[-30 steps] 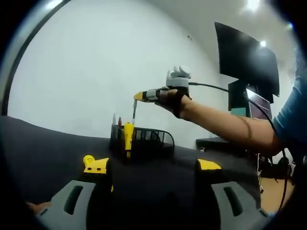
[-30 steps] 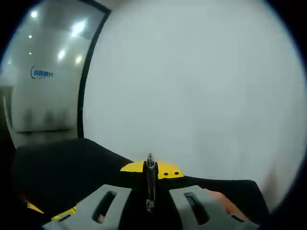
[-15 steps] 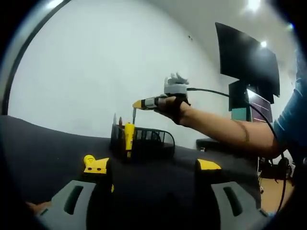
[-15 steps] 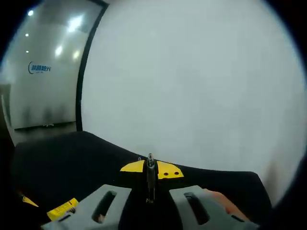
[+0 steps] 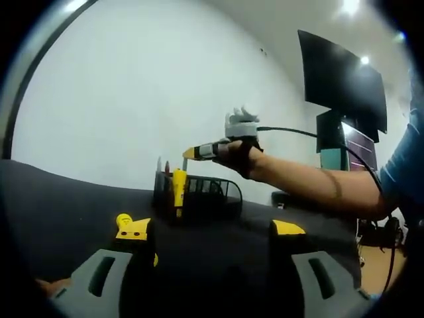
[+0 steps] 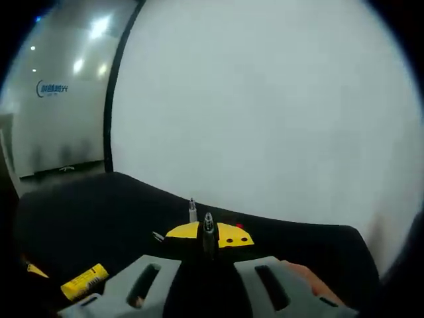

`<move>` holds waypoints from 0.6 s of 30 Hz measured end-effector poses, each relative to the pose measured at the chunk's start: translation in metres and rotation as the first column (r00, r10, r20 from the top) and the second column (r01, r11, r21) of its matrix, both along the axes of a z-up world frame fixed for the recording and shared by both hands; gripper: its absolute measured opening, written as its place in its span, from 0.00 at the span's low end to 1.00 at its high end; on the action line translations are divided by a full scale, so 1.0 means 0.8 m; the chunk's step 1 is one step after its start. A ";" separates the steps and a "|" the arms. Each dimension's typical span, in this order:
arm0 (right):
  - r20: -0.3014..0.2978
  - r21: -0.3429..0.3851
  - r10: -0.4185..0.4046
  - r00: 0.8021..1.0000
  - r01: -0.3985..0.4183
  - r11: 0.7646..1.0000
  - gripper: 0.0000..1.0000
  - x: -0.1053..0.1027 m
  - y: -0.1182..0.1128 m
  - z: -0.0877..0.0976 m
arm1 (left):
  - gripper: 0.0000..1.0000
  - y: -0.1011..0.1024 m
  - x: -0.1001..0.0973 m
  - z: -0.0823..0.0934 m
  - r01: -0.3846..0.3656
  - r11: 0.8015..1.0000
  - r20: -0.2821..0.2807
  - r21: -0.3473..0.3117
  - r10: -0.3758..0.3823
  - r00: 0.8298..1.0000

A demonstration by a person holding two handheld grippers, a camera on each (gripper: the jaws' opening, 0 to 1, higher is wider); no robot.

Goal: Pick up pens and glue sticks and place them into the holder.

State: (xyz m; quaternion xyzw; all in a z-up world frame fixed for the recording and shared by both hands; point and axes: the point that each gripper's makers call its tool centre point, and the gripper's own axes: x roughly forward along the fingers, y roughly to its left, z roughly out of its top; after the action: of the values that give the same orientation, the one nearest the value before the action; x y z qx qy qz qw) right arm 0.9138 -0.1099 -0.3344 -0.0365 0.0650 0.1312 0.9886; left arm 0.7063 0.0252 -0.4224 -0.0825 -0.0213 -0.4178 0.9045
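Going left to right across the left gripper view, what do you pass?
Yellow glue stick on the table → black mesh holder → right gripper held above it → person's forearm → dark monitor.

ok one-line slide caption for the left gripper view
Right gripper lowers a thin pen over the black wire-mesh holder on the dark tabletop.

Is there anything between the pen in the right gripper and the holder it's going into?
Nothing visible blocks it. In the left gripper view the right gripper holds the pen right above the black mesh holder, with open air between. Pens and a yellow glue stick already stand inside, crowding that end.
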 end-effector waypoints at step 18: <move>0.091 0.025 -0.010 0.996 0.008 1.000 0.06 -0.044 -0.016 0.041 | 0.71 0.004 0.006 -0.001 -0.027 1.000 -0.002 0.008 0.027 1.000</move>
State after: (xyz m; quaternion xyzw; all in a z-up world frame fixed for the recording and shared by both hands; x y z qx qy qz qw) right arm 0.8785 -0.1223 -0.3016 -0.0301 0.0184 0.1258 0.9914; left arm 0.7112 0.0285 -0.4235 -0.0788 -0.0197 -0.4057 0.9104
